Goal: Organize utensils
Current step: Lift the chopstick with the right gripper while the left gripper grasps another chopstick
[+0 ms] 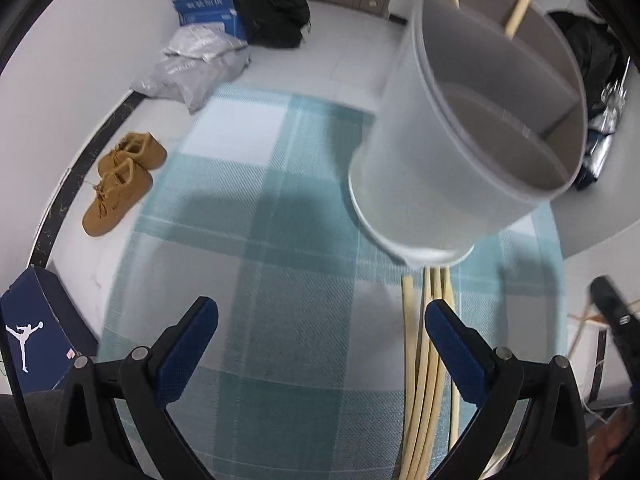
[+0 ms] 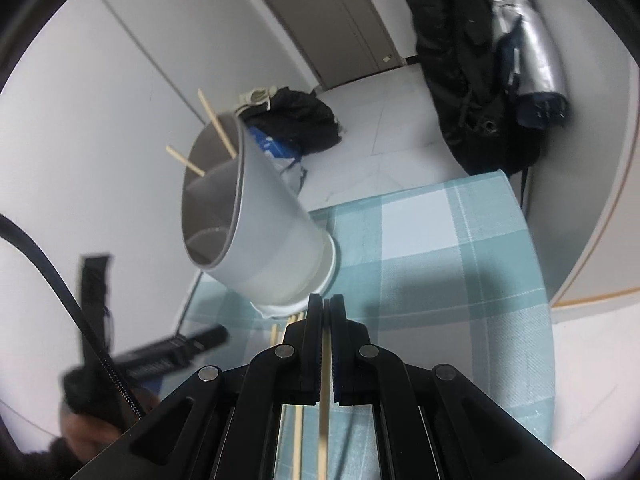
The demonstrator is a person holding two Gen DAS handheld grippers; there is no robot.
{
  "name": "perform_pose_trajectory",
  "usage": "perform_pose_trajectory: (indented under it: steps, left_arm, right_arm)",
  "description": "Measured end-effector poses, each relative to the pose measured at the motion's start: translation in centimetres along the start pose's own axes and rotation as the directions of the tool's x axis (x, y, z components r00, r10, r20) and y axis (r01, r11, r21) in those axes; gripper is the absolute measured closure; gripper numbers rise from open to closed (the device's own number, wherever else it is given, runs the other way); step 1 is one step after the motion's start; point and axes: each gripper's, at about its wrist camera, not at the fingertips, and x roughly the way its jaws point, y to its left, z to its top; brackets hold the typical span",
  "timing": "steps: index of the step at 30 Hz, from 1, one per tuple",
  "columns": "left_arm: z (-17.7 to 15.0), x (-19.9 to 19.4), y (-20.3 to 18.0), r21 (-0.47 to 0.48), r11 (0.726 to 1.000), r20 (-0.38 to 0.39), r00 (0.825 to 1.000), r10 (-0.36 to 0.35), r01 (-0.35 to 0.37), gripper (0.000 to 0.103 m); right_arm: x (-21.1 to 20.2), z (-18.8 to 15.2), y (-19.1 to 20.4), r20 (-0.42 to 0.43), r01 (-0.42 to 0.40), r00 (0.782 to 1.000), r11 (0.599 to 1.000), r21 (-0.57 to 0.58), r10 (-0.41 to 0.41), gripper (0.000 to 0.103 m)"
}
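Plenty of open checked cloth on the left side, nothing on it. Right side's tighter: the grey utensil holder stands tall there, with loose chopsticks lying right in front of its base.

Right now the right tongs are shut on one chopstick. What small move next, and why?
Probably carry the chopstick up toward the holder's open mouth, tip first. The right tongs are clamped on it just below the holder's base, two chopsticks already stand inside, and more lie loose on the plaid cloth.
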Motion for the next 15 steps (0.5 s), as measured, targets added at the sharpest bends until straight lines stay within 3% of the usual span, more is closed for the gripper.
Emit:
perform_pose_trajectory:
  steps: [4,8,15]
  left_arm:
    - [0.0,1.0,-0.7,0.017,1.0,-0.029,1.0,0.003,-0.003,0.002]
    - [0.2,1.7,-1.1,0.034,0.996,-0.019,0.997,0.078,-0.078,0.008]
    - [-0.1,2.4,-2.5,0.102,0.988,-0.032,0.993,0.118,-0.114,0.009]
  right_arm:
    - [-1.4,-0.4,-0.3,0.028,-0.011,1.0,1.0,0.019,0.01,0.1]
    - [-1.8,-0.2,-1.1,0.045,-0.019,0.999,1.0,0.022,0.018,0.1]
    - [-1.5,0.0,-1.8,0.033,-0.027,0.999,0.999,0.032,0.026,0.1]
